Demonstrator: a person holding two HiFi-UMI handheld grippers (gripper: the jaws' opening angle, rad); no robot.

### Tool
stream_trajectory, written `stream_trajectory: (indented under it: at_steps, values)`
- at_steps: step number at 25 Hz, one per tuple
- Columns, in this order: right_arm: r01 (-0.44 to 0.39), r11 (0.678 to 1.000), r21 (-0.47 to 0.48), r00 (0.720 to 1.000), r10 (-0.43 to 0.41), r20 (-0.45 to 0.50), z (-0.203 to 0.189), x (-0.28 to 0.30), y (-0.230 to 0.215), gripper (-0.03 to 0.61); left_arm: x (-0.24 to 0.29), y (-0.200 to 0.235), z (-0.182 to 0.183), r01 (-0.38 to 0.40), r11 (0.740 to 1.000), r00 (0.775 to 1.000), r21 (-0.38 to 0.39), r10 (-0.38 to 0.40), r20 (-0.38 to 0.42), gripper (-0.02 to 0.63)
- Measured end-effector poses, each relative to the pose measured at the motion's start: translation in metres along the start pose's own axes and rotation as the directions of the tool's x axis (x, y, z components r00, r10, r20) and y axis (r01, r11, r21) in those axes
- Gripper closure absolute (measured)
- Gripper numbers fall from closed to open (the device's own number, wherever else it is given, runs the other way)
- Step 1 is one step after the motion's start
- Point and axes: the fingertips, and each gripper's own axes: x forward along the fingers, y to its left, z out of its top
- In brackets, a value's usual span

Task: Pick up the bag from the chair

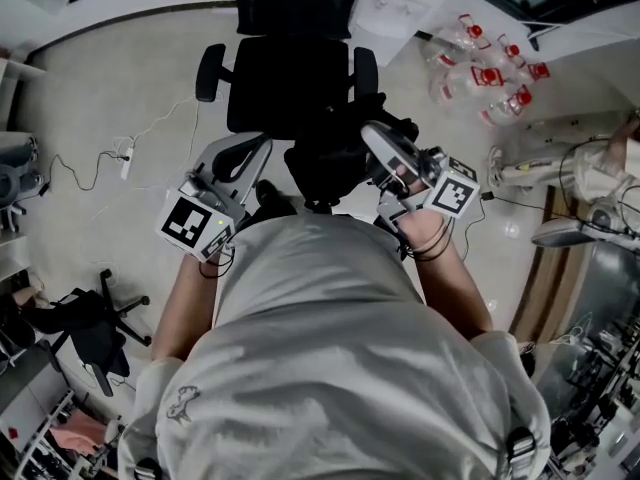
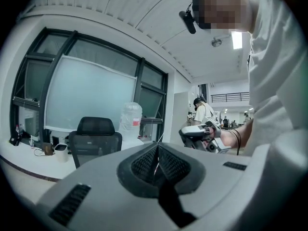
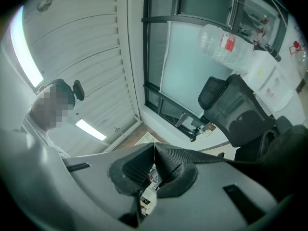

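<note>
At the right claw [image 3: 155, 150]: clamped shut, pinching a flat black strap [image 3: 216, 157] between the pads. From the pinch, outward to the claw's right along that strap, straight into the dark bulk of the bag [image 1: 322, 163]. Straight and taut by the look of it, so probably bearing the load.

From the head view: bag hanging just off the claw's tip, between the two hands and close in front of the person's belly. On the near side of the chair [image 1: 290, 83] and seemingly clear of the seat, though hard to say for sure with black against black.

At the left claw [image 2: 157, 148]: closed as well, with nothing between the pads. Roughly level with the right one, on the bag's other flank. Near it, but apparently not touching.

Nearer of the two, plainly: the right, already on the strap. For the coming move, probably nothing more than carrying the load up and back toward the body, away from the chair.

Keep the pinch firm, with only a thin strap in a narrow grip. Risks worth minding: a swing into the armrest [image 1: 366, 68], or a slip of the strap through the pads.
</note>
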Motion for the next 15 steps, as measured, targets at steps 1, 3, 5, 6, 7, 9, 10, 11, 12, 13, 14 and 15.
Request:
stream_trajectory:
  at_steps: [1,3,5,6,7,9,10,11,12,13,14,15]
  values:
    - [-0.003,1.0,-0.003,1.0,0.003,-0.005,-0.002,-0.01,0.003,0.545,0.0,-0.009,-0.001,-0.007,1.0,1.0,0.0,0.007,-0.002,0.601]
    - [-0.005,1.0,-0.012,1.0,0.005,-0.012,-0.005,-0.029,0.009,0.545,-0.003,-0.026,-0.007,-0.02,1.0,1.0,-0.005,0.02,-0.014,0.601]
    - [-0.001,1.0,-0.017,1.0,0.0,-0.014,-0.009,-0.046,0.013,0.545,-0.008,-0.042,-0.014,-0.028,1.0,0.999,-0.013,0.028,-0.033,0.601]
    - [0.004,1.0,-0.014,1.0,-0.005,-0.014,-0.012,-0.054,0.014,0.545,-0.011,-0.05,-0.017,-0.029,0.999,0.999,-0.013,0.029,-0.042,0.601]
    - [0.01,1.0,-0.008,1.0,-0.01,-0.014,-0.016,-0.061,0.016,0.545,-0.013,-0.057,-0.019,-0.029,1.0,0.998,-0.008,0.028,-0.05,0.601]
    - [0.022,1.0,0.0,1.0,-0.022,-0.008,-0.022,-0.074,0.018,0.545,-0.018,-0.069,-0.021,-0.025,1.0,0.998,0.002,0.025,-0.06,0.601]
    - [0.027,1.0,-0.001,1.0,-0.027,-0.004,-0.025,-0.08,0.019,0.545,-0.021,-0.073,-0.021,-0.023,1.0,0.998,0.005,0.023,-0.062,0.601]
    - [0.031,1.0,-0.006,1.0,-0.031,0.001,-0.027,-0.084,0.021,0.545,-0.023,-0.077,-0.022,-0.019,1.0,0.998,0.006,0.02,-0.065,0.601]
    - [0.032,0.999,-0.013,0.999,-0.032,0.007,-0.029,-0.088,0.024,0.545,-0.025,-0.081,-0.024,-0.013,1.0,0.998,0.007,0.013,-0.068,0.601]
    - [0.034,0.999,-0.018,0.999,-0.033,0.014,-0.032,-0.091,0.027,0.545,-0.026,-0.085,-0.025,-0.003,1.0,0.997,0.009,0.003,-0.072,0.601]
    - [0.036,0.999,-0.02,0.999,-0.036,0.021,-0.035,-0.094,0.031,0.545,-0.028,-0.09,-0.027,0.01,1.0,0.997,0.013,-0.009,-0.077,0.601]
    - [0.04,0.999,-0.019,0.999,-0.039,0.03,-0.038,-0.097,0.035,0.545,-0.03,-0.094,-0.028,0.024,1.0,0.996,0.018,-0.022,-0.082,0.601]
